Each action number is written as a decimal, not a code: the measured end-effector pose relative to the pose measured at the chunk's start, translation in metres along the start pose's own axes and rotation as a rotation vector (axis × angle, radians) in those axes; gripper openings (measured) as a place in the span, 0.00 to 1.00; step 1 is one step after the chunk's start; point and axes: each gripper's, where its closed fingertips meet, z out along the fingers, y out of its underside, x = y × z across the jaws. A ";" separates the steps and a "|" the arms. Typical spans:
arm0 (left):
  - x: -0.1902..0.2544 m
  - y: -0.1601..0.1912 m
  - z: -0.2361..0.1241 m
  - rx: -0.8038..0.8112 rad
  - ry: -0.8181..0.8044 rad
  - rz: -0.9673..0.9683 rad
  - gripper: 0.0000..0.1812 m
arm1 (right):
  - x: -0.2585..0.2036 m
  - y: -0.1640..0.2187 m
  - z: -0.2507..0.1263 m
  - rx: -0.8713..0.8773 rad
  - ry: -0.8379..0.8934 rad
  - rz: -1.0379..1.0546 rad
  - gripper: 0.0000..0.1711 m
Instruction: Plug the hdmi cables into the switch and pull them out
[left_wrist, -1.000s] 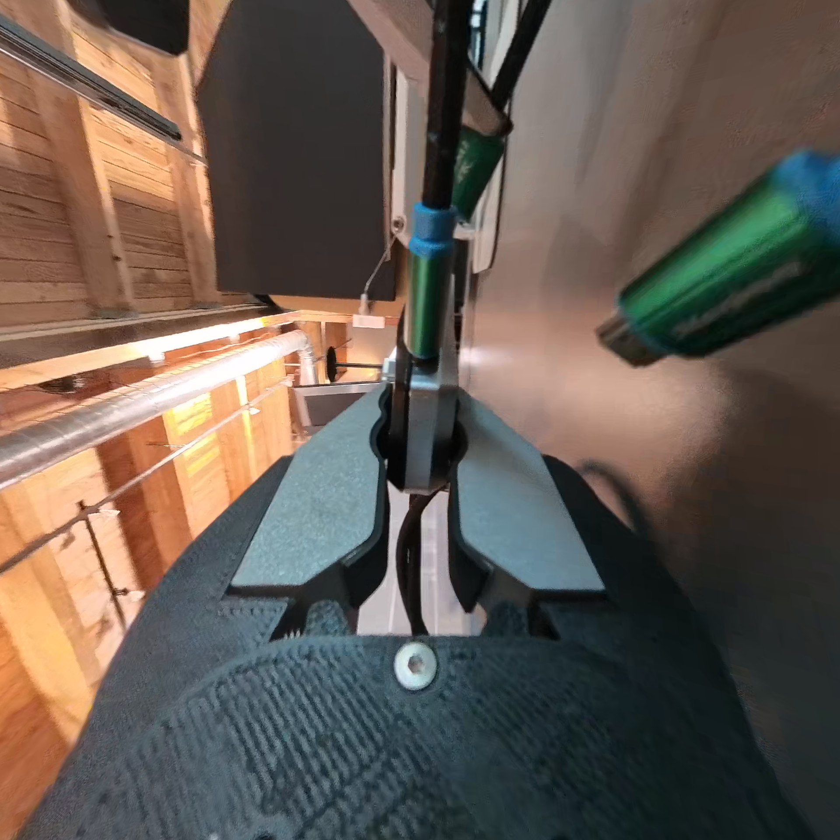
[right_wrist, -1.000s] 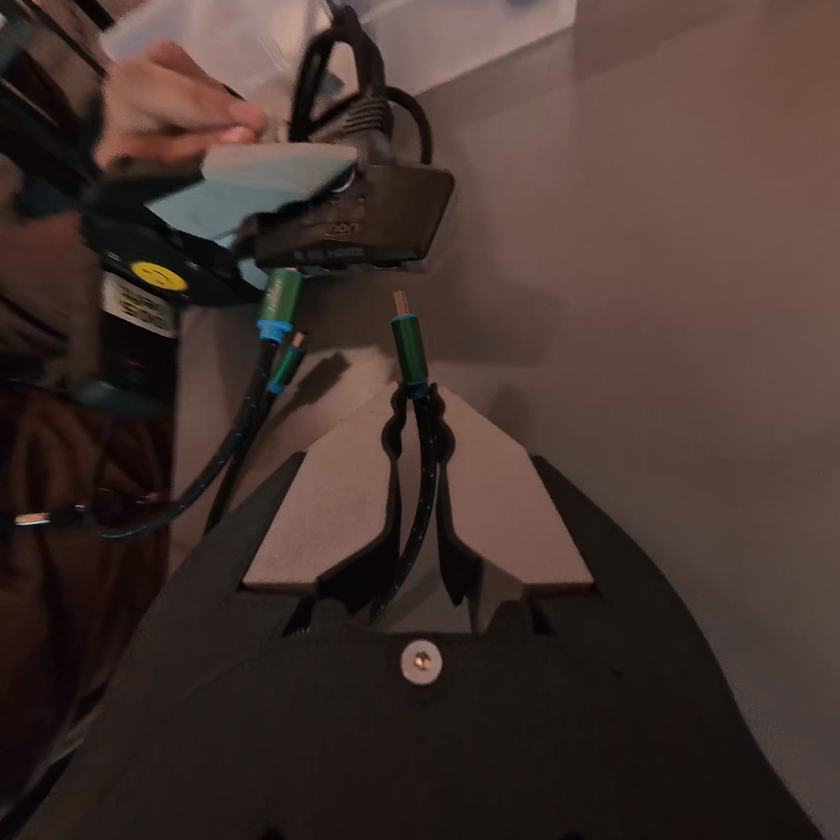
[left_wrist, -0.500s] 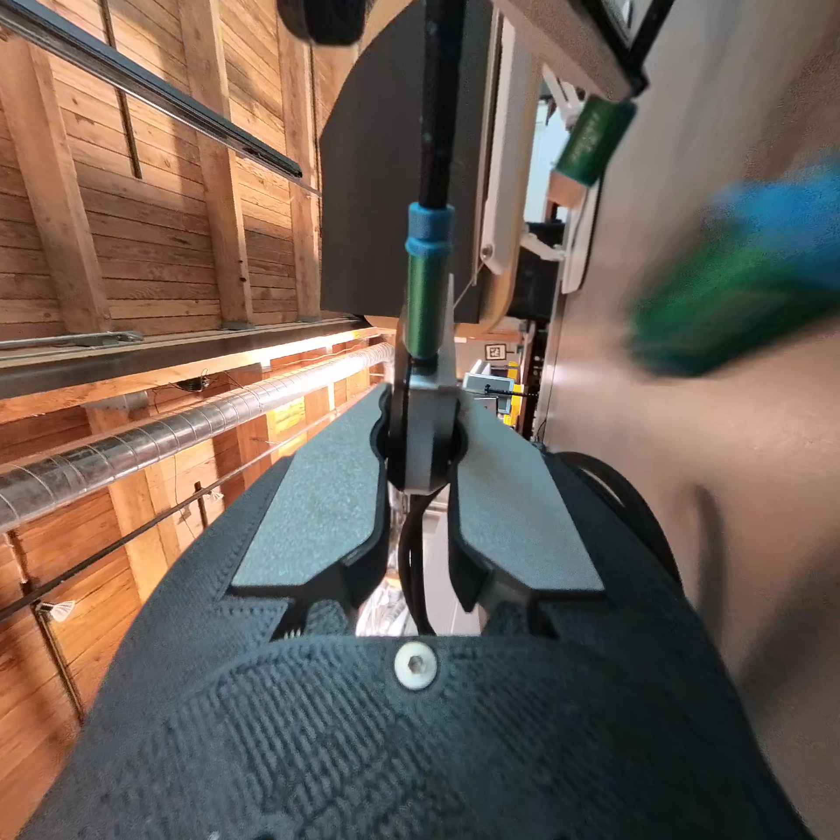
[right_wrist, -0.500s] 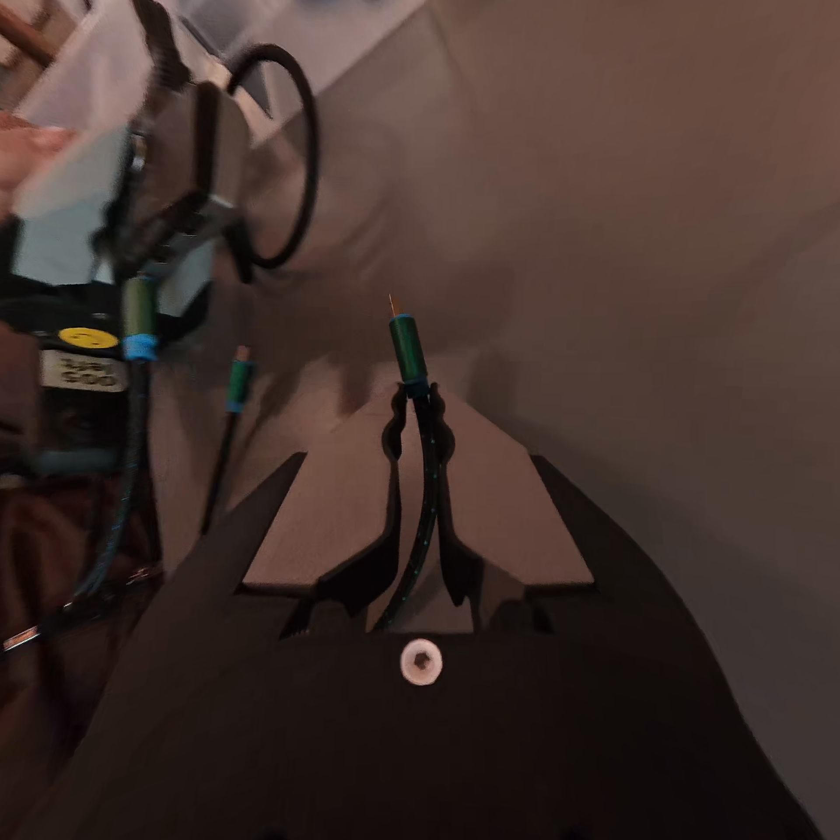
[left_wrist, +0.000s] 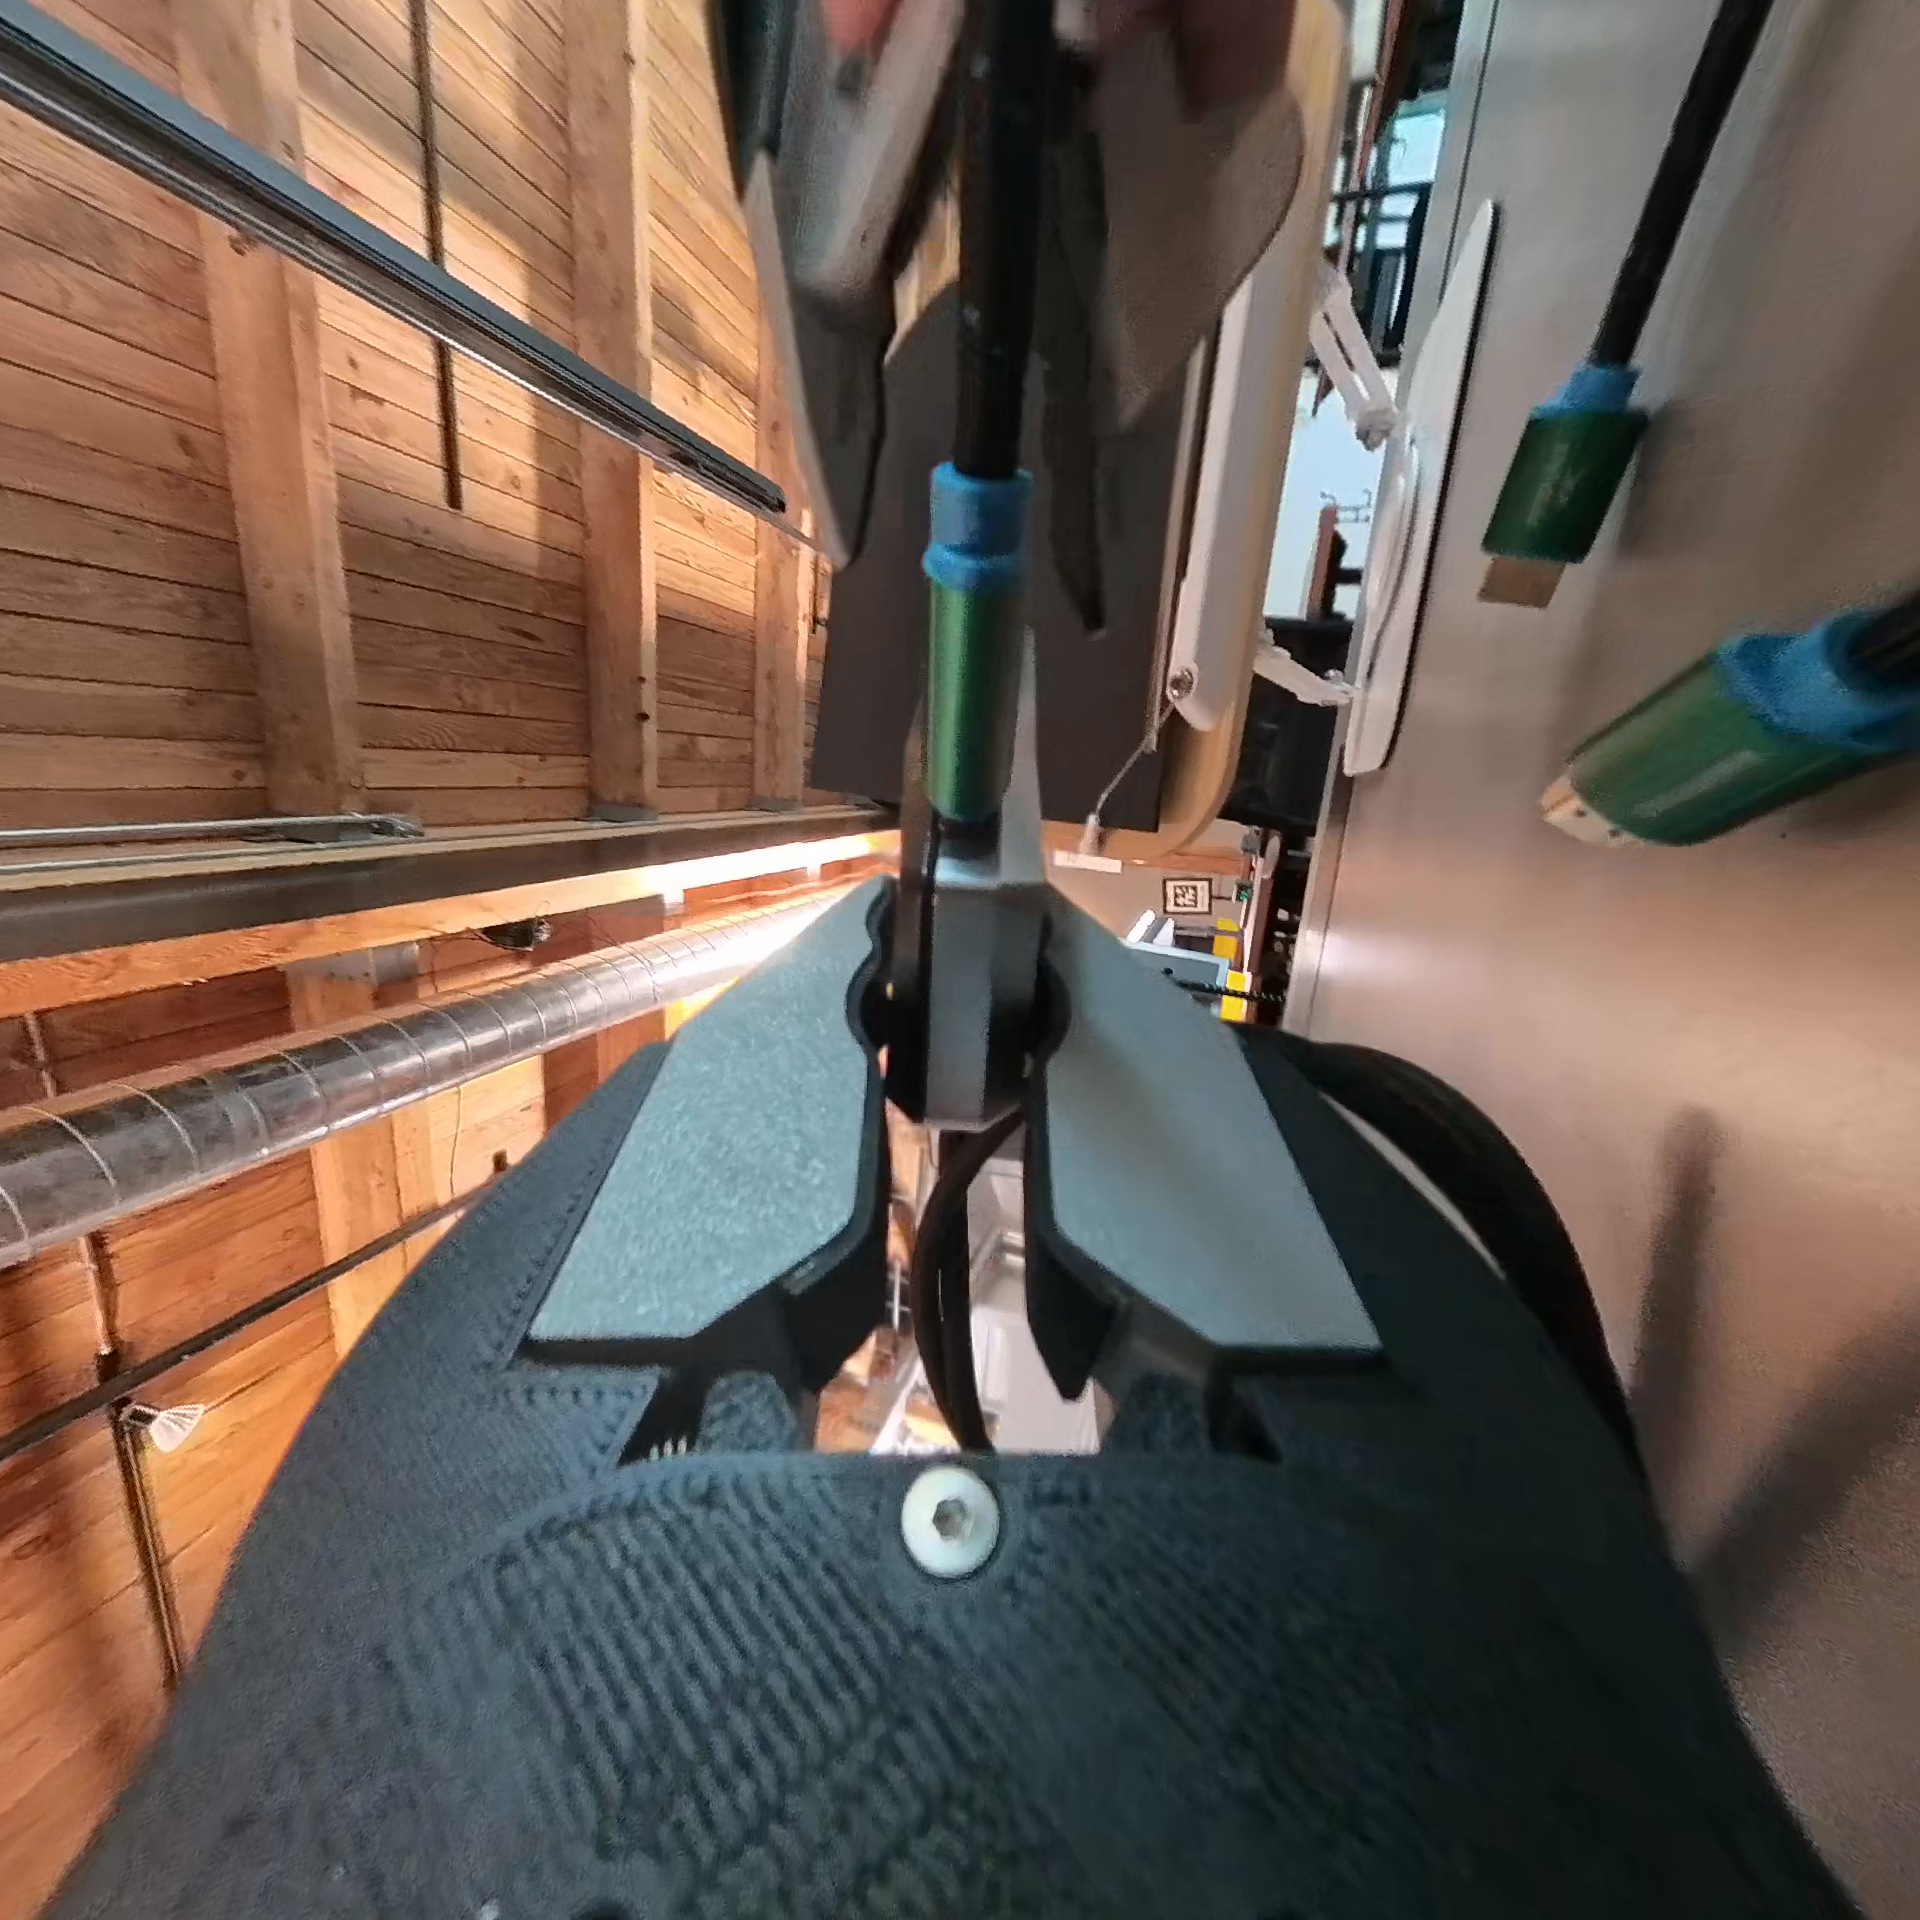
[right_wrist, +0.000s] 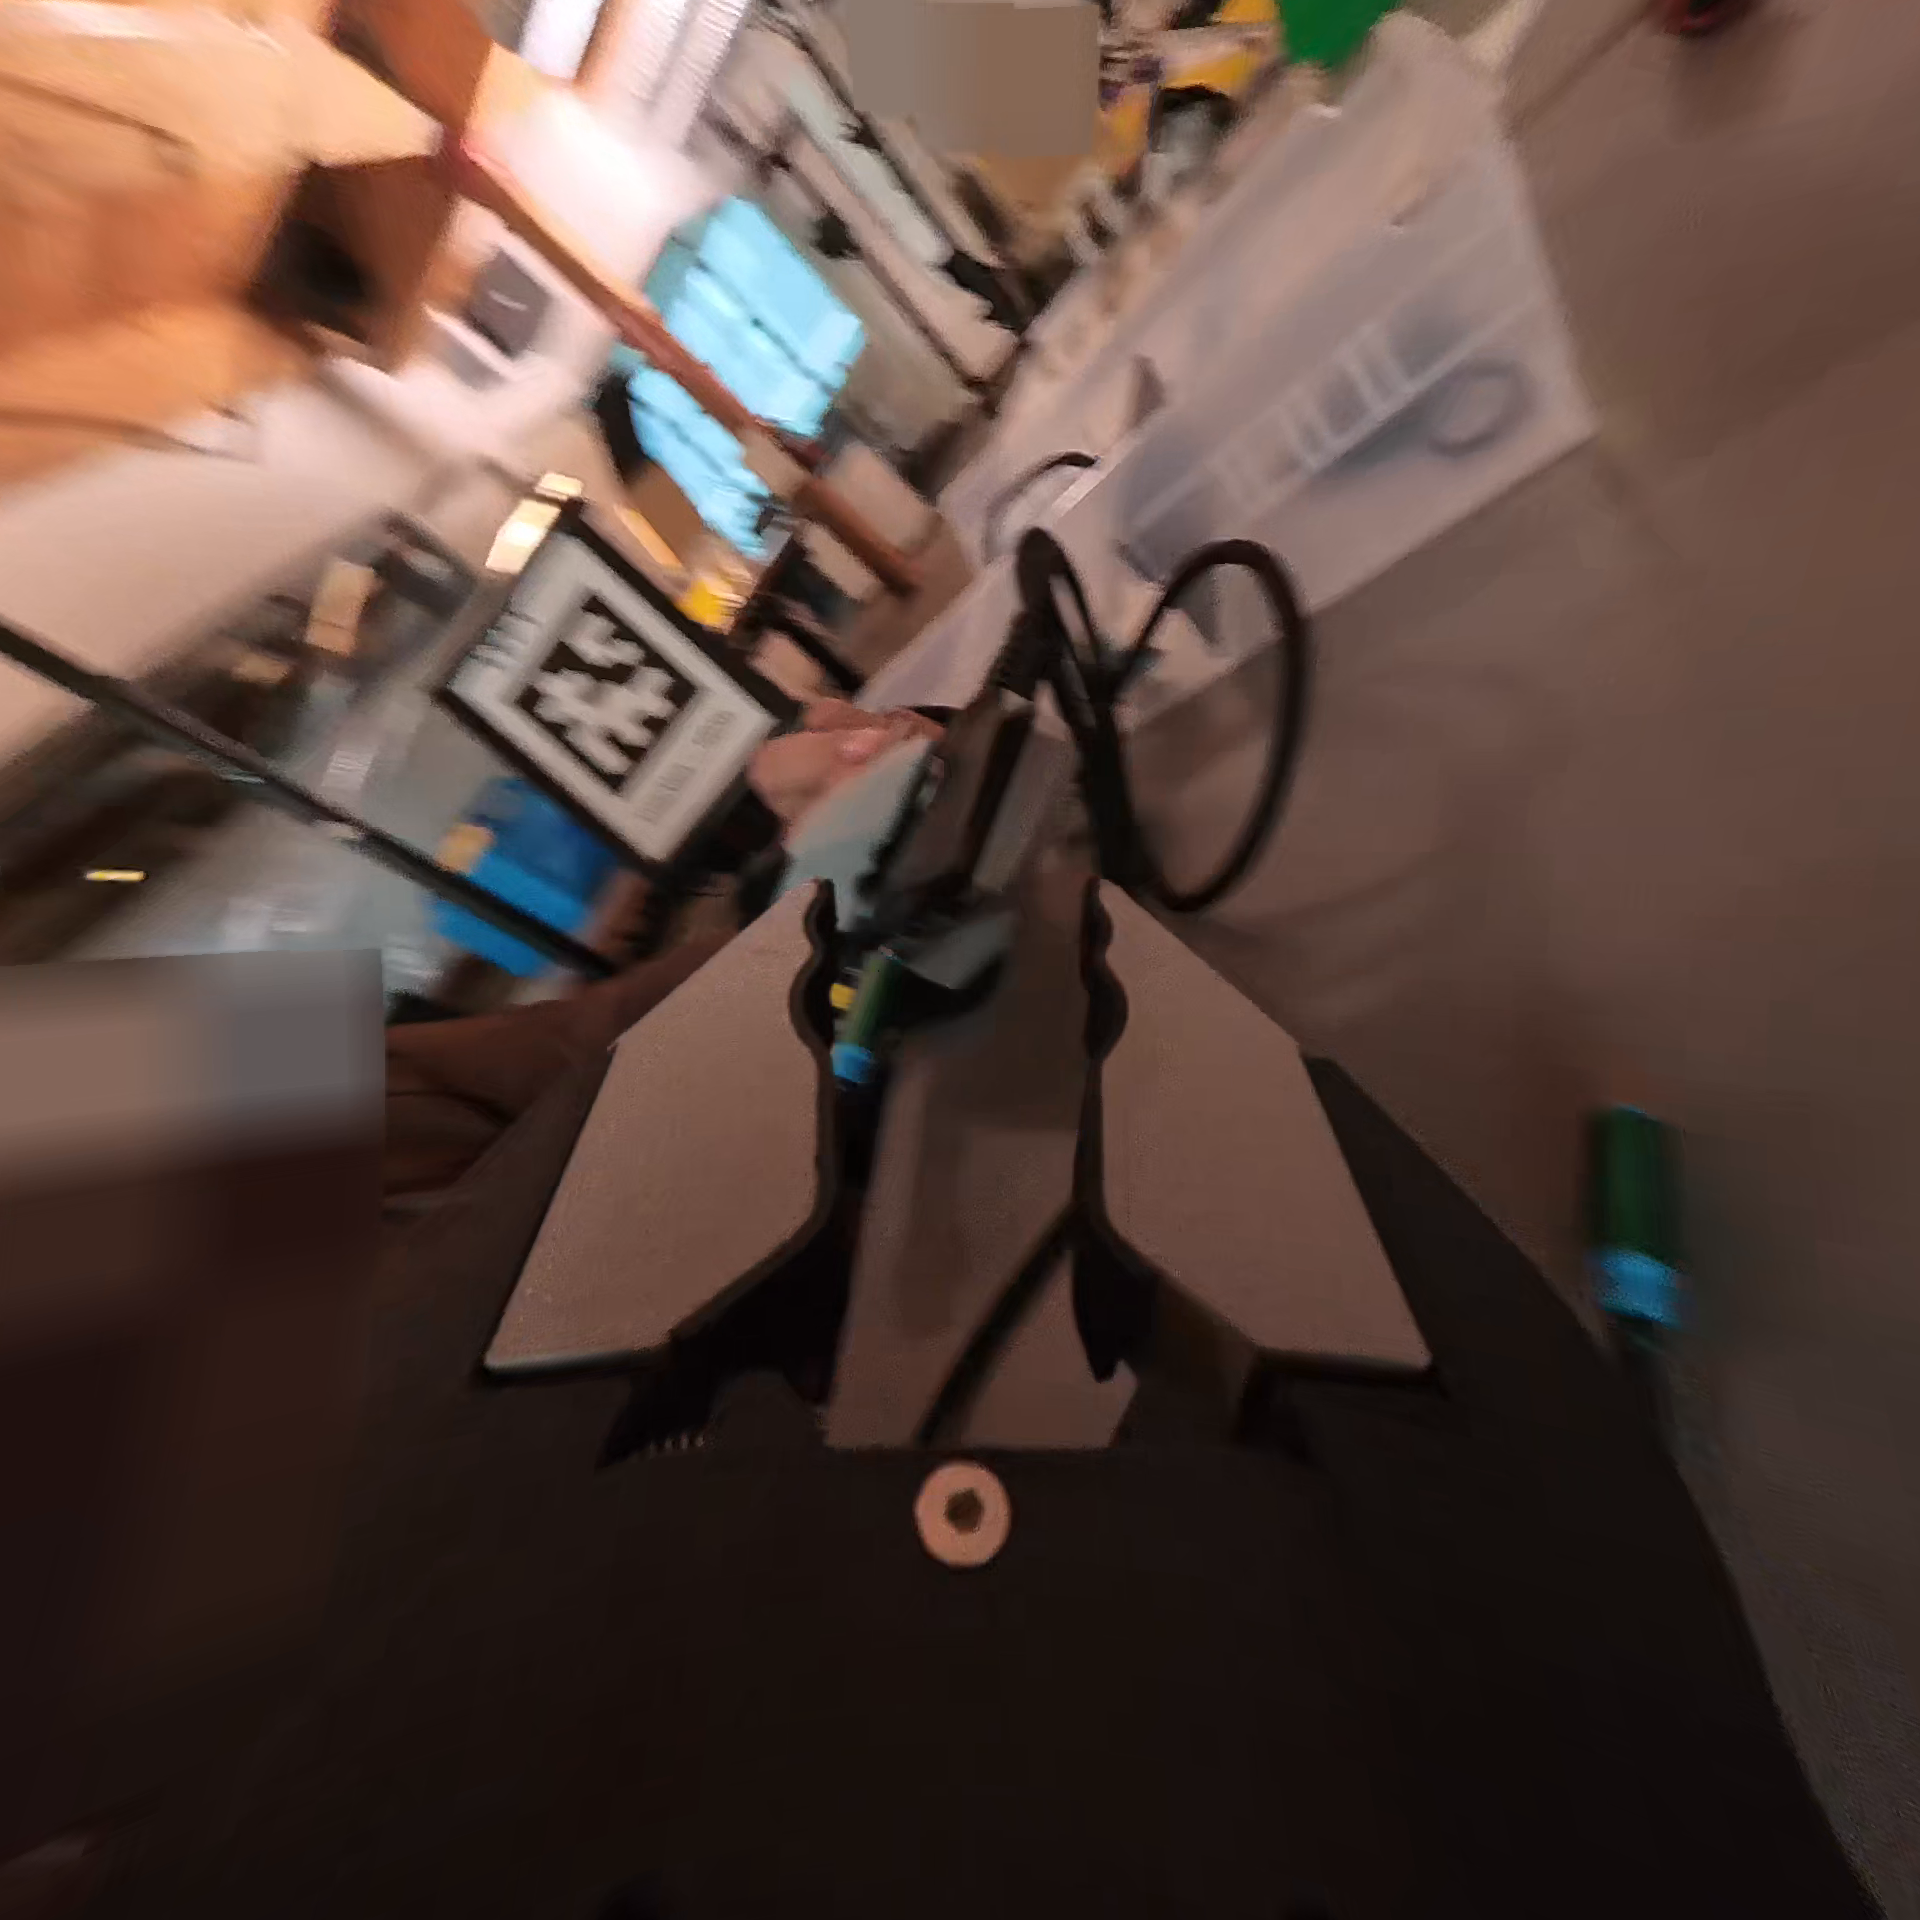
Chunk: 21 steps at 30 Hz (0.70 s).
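Your left gripper (left_wrist: 961, 997) clamps the HDMI switch (left_wrist: 971, 997), one green plug (left_wrist: 971, 707) seated ahead of its fingertips. Your right gripper (right_wrist: 956, 956) gapes, empty; a loose plug (right_wrist: 1633, 1216) lies at its right.

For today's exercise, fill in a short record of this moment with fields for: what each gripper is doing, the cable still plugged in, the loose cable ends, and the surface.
left gripper: shut on the switch, held edge-on between its fingers
right gripper: open, nothing between its fingers
plugged cable: green plug with blue collar, seated in the switch
loose plugs: two green ones, and, lying unplugged
surface: grey tabletop
image quality: right wrist view is motion-blurred
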 end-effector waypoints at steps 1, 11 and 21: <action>-0.001 -0.004 -0.001 0.015 -0.004 0.003 0.11 | -0.008 -0.001 0.002 0.010 -0.082 0.043 0.23; 0.000 0.006 0.003 -0.031 0.005 -0.016 0.11 | -0.003 -0.003 -0.012 -0.017 0.022 -0.054 0.07; 0.003 -0.002 0.002 -0.005 0.021 0.059 0.11 | 0.005 0.019 0.014 -0.161 0.155 -0.221 0.00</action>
